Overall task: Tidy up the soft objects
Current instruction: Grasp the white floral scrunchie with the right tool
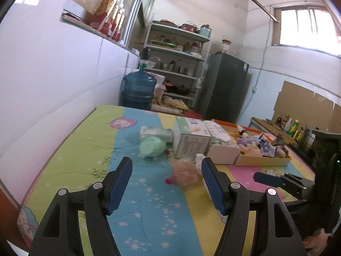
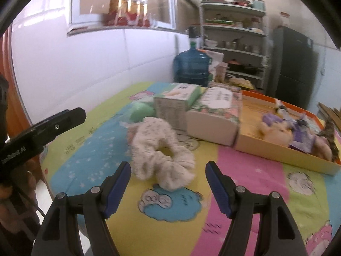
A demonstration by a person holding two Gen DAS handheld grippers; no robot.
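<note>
A cream fluffy scrunchie (image 2: 162, 160) lies on the colourful cloth just ahead of my open, empty right gripper (image 2: 168, 183). In the left wrist view it shows blurred (image 1: 186, 173) just inside the right finger of my open, empty left gripper (image 1: 167, 179). A green soft sponge (image 1: 152, 147) lies further back, also in the right wrist view (image 2: 141, 111). An orange-rimmed cardboard tray (image 2: 277, 147) at the right holds plush toys (image 2: 277, 132) and purple soft items; it shows in the left wrist view too (image 1: 262, 160).
Two tissue boxes (image 2: 179, 104) (image 2: 215, 115) stand between the sponge and the tray, with a small wipes pack (image 1: 155, 132) behind the sponge. A blue water jug (image 1: 137, 91), shelves (image 1: 177, 64) and a dark fridge (image 1: 226, 87) stand beyond the table. White wall on the left.
</note>
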